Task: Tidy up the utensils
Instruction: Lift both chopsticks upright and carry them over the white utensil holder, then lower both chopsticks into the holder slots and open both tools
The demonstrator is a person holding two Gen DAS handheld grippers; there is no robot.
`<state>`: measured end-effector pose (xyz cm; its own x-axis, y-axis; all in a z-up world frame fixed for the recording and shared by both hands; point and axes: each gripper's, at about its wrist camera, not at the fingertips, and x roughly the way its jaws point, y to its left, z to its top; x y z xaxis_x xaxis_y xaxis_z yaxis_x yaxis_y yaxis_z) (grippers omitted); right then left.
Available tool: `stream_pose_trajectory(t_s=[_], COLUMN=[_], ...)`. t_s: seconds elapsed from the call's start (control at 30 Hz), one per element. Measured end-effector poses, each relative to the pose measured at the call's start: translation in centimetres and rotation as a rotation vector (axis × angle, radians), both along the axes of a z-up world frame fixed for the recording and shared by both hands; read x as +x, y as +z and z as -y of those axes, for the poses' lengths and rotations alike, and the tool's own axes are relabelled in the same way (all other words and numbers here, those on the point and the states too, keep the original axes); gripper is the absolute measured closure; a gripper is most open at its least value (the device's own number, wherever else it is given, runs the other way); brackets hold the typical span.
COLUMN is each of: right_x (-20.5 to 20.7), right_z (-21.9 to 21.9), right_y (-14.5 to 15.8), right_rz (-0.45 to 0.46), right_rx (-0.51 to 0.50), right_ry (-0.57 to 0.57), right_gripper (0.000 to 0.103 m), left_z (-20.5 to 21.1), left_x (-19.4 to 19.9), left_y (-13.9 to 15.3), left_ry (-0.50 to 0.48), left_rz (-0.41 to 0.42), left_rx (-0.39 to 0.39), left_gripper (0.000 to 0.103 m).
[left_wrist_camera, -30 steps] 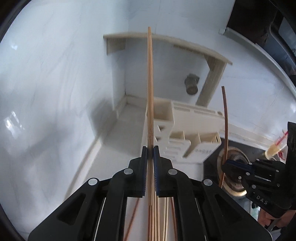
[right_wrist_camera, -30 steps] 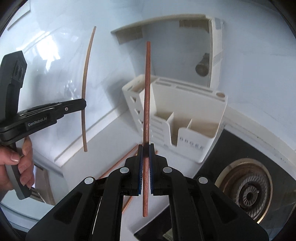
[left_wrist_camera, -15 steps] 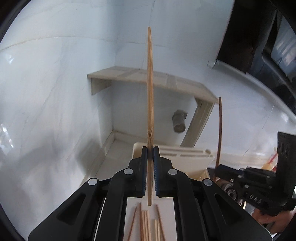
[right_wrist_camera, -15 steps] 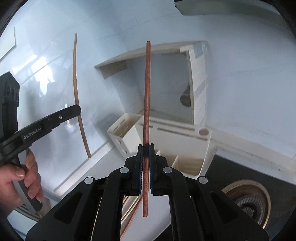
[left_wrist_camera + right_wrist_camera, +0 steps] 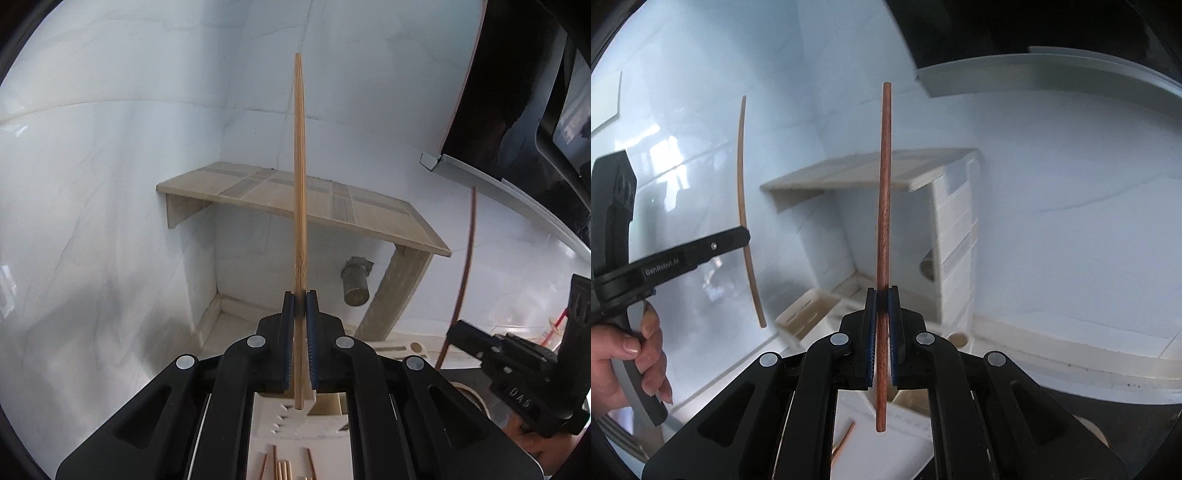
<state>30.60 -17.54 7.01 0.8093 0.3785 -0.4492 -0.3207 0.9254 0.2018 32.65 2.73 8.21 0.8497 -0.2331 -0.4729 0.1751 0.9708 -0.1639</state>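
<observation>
My left gripper (image 5: 300, 301) is shut on a light bamboo chopstick (image 5: 300, 177) that stands upright. My right gripper (image 5: 882, 295) is shut on a dark red-brown chopstick (image 5: 884, 206), also upright. Both are held above the white utensil holder (image 5: 306, 417), whose top shows low between the fingers; it also shows in the right wrist view (image 5: 809, 314). Several more chopsticks (image 5: 284, 469) lie on the counter in front of the holder. The right gripper with its chopstick (image 5: 465, 273) shows at the right of the left wrist view. The left gripper with its chopstick (image 5: 744, 206) shows at the left of the right wrist view.
A wooden shelf (image 5: 295, 195) stands in the white tiled corner behind the holder. A small round strainer (image 5: 356, 284) hangs under it. A stove burner's rim (image 5: 469, 395) lies to the right. A dark range hood (image 5: 517, 92) hangs at upper right.
Both grippers have risen and tilted up with their chopsticks. The holder has dropped low in both views and the shelf now fills the middle.
</observation>
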Motion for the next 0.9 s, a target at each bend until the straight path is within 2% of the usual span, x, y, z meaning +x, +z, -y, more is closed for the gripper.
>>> stream_pose_trajectory(t_s=[0.27,0.6,0.73,0.9], right_x=[0.4,0.5,0.9,0.6], right_z=[1.4,0.5,0.4,0.5], right_y=[-0.9,-2.3,-3.1,-3.2], right_rz=[0.021,0.092,0.100,0.097], right_rx=[0.028,-0.025,-0.031,-0.039], right_ry=[-0.033,-0.029,-0.052,-0.055], right_gripper=[0.096,0.096,0.096,0.096], left_z=[0.4,0.6,0.9,0.1], left_x=[1.3,1.9,2.1,2.9], left_y=[-0.9,-1.7,-2.4,-3.0], left_ry=[0.028,0.037,0.044,0.057], left_rz=[0.015,0.011,0.018,0.018], left_rx=[0.003,-0.026,0.008,-0.057], left_gripper=[0.097,0.097,0.097,0.097])
